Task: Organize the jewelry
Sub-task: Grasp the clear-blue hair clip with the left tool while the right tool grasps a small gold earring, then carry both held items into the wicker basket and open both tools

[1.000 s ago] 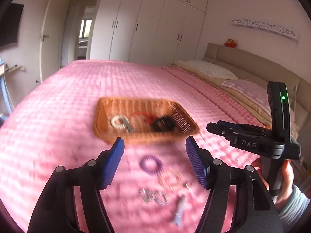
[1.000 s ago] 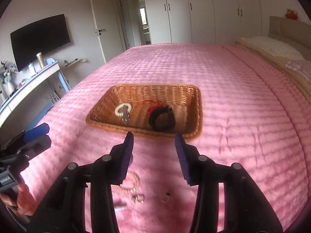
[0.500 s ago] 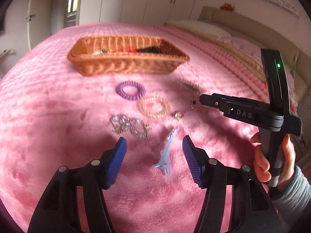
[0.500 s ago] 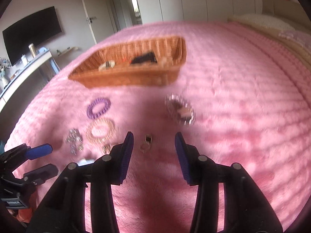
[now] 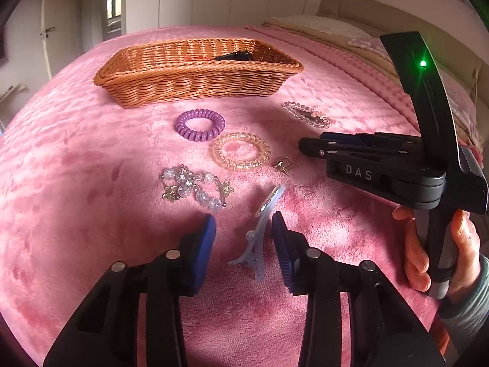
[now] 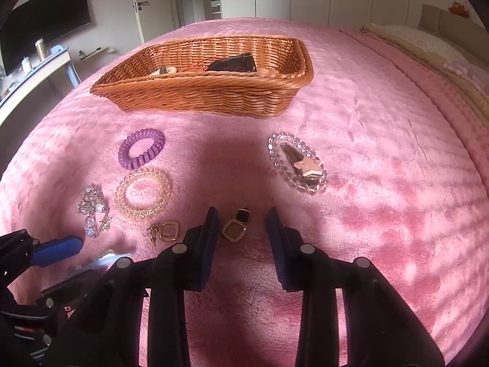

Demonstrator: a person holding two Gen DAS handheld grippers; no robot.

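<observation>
The left gripper [image 5: 243,232] is low over the pink blanket [image 5: 76,159] with its jaws closing around a pale blue hair clip [image 5: 259,235]; the clip lies between the pads, close to the right one, though I cannot tell that either pad presses on it yet. It looks light, stiff plastic with a smooth narrow body, so it could twist or skate out; the thicker hinge end at 6 o'clock seems the safer place to pinch. The right gripper [image 6: 243,229] is likewise closing, its pads standing either side of a small earring [image 6: 236,226] with a dark stone, not visibly touching it. That piece looks tiny, hard and apt to sink into the plush pile, so a pinch across its square frame should hold best. Outward from there, a second gold earring [image 6: 163,231] lies at 9 o'clock, a clear coil hair tie [image 6: 143,192] and a purple coil hair tie [image 6: 141,148] at 10 o'clock, a crystal bracelet [image 6: 93,211] further left, and a bead bracelet [image 6: 298,163] at 1 o'clock. The wicker basket [image 6: 201,91], already holding a few pieces, stands at 12 o'clock.
</observation>
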